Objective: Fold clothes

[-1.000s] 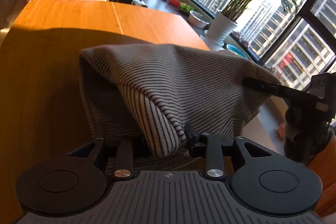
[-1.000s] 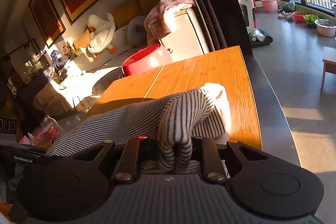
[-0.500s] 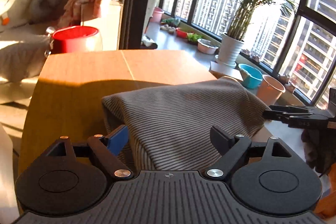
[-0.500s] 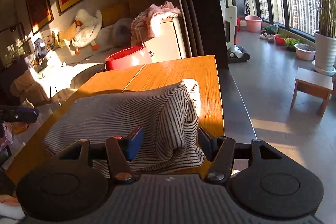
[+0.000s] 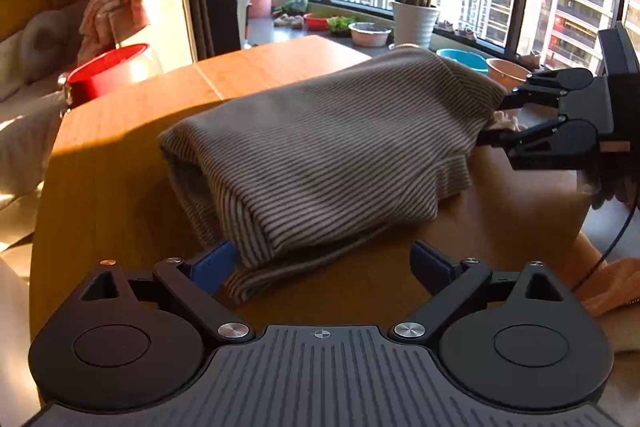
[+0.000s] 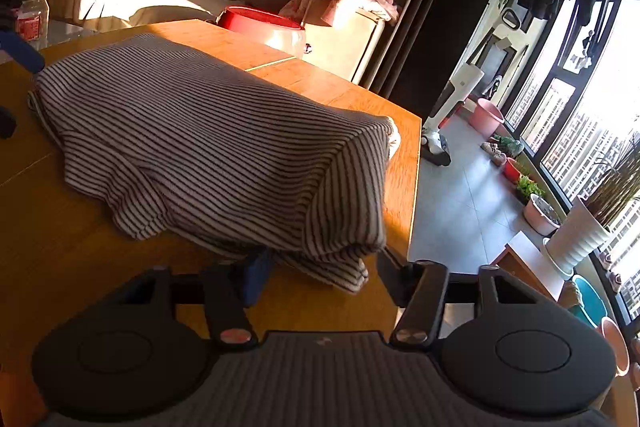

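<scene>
Let go of the brown-and-white striped knit top (image 5: 328, 151), now folded in mid-frame on the orange wooden bench (image 5: 120, 163). Left gripper (image 5: 324, 263) fingers spreading; right gripper (image 6: 320, 275) fingers closing, not gripping. Fold done.

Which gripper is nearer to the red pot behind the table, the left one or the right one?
Left, as far as the views show. The red pot stands beyond the table's far-left corner in the left gripper view; the right gripper, jaws closing, sits at the striped garment's opposite, window-side end.
</scene>
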Available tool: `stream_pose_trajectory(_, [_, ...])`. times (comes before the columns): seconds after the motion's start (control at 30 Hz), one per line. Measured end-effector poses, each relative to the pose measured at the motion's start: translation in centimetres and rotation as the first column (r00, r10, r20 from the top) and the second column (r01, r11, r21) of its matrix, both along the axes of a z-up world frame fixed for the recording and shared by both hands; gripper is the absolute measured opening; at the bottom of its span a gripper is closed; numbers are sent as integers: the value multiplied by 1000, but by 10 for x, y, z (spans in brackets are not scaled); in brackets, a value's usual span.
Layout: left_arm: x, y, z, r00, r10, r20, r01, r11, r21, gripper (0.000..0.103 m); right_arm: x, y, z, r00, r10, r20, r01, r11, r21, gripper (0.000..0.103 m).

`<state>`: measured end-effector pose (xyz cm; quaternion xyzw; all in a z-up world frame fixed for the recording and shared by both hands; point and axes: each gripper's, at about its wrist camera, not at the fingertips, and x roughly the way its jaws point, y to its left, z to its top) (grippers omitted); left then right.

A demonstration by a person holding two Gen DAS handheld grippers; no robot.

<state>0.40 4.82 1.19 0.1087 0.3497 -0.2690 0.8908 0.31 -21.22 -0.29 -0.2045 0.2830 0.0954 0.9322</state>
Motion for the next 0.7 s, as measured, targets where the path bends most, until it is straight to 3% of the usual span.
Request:
stream_pose_trajectory(0.1, [-7,13,-1,1000,2,-19,-2,1000,-11,98,10,2,14,1000,-1,15,0,996,85,22])
stream_pose_trajectory(0.27, [-14,7,4,999,-48,21,49,999,-16,98,34,-13,45,998,-55,29,46,967,251,19])
stream_pose_trajectory(0.37, [-13,-12,2,993,-95,70,94,995,21,99,44,-23,59,996,-78,35,63,947,316,18])
stream_pose_trajectory(0.43, [-10,-26,-6,989,-115,93,108,991,78,99,48,-27,67,995,-90,46,69,939,336,18])
stream_pose_trajectory(0.5, [-5,-35,-14,987,-106,125,87,986,142,99,48,-29,72,993,-99,62,72,937,342,7])
stream_pose_trajectory(0.57, [1,-40,-19,982,-88,164,55,979,194,98,48,-31,77,991,-108,77,75,935,347,7])
stream_pose_trajectory(0.7, [19,-28,-15,974,34,223,-78,979,188,89,37,-28,70,992,-77,96,50,964,260,9])
